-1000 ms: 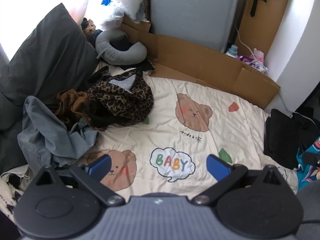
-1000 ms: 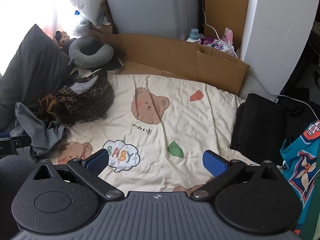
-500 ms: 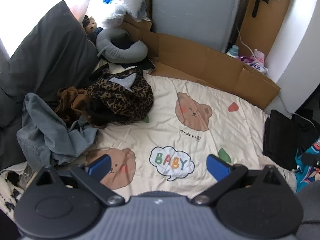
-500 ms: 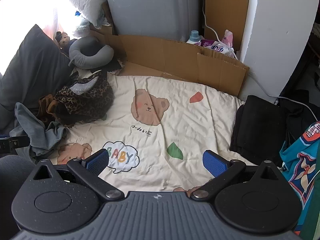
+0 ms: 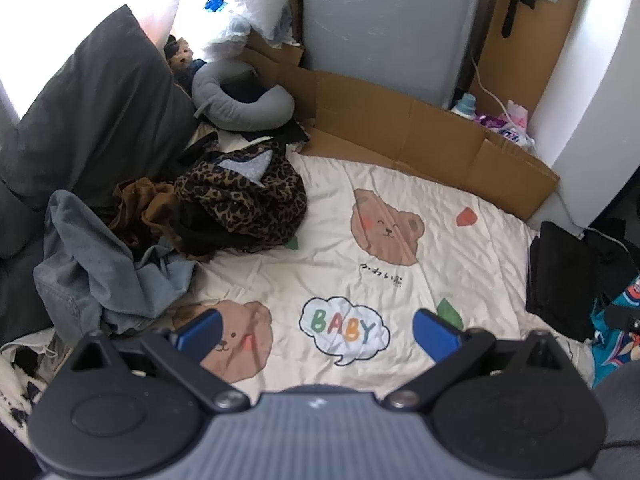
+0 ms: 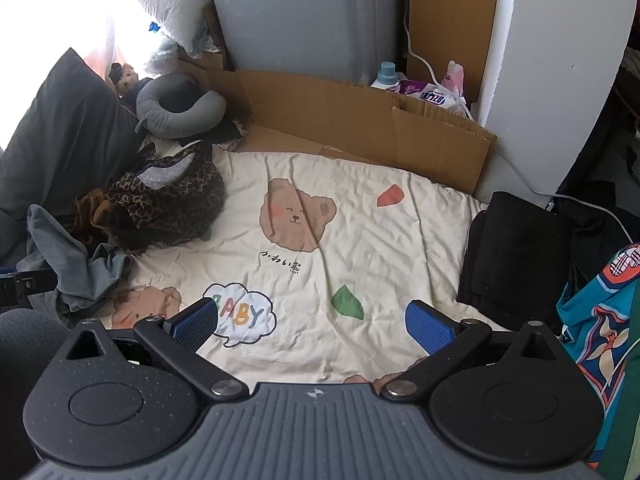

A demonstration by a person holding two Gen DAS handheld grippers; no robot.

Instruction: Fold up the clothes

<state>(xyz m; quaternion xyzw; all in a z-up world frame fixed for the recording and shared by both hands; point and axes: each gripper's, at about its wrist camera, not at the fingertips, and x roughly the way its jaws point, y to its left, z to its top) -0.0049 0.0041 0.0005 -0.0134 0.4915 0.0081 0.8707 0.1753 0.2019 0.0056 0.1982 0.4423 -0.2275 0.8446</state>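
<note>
A heap of unfolded clothes lies at the left of the cream bear-print blanket (image 5: 400, 288): a leopard-print garment (image 5: 244, 200) (image 6: 168, 200), a brown one (image 5: 140, 204) and a grey-blue one (image 5: 100, 276) (image 6: 68, 264). Folded black clothing (image 5: 560, 280) (image 6: 516, 256) rests at the blanket's right edge. My left gripper (image 5: 316, 330) hangs open over the blanket's near part, right of the grey-blue garment, holding nothing. The open, empty right gripper (image 6: 312, 322) hovers over the "BABY" print (image 6: 240, 314).
A dark pillow (image 5: 88, 120) and a grey neck pillow (image 5: 244, 108) sit at the far left. A cardboard sheet (image 5: 420, 136) lines the far edge, with a grey cabinet (image 5: 384, 28) behind. A white wall (image 6: 560, 60) and teal patterned fabric (image 6: 600, 312) stand right.
The left gripper has drifted slightly, so the clothes heap sits a little lower and nearer in its view. The right view has barely shifted. Both grippers stay open.
</note>
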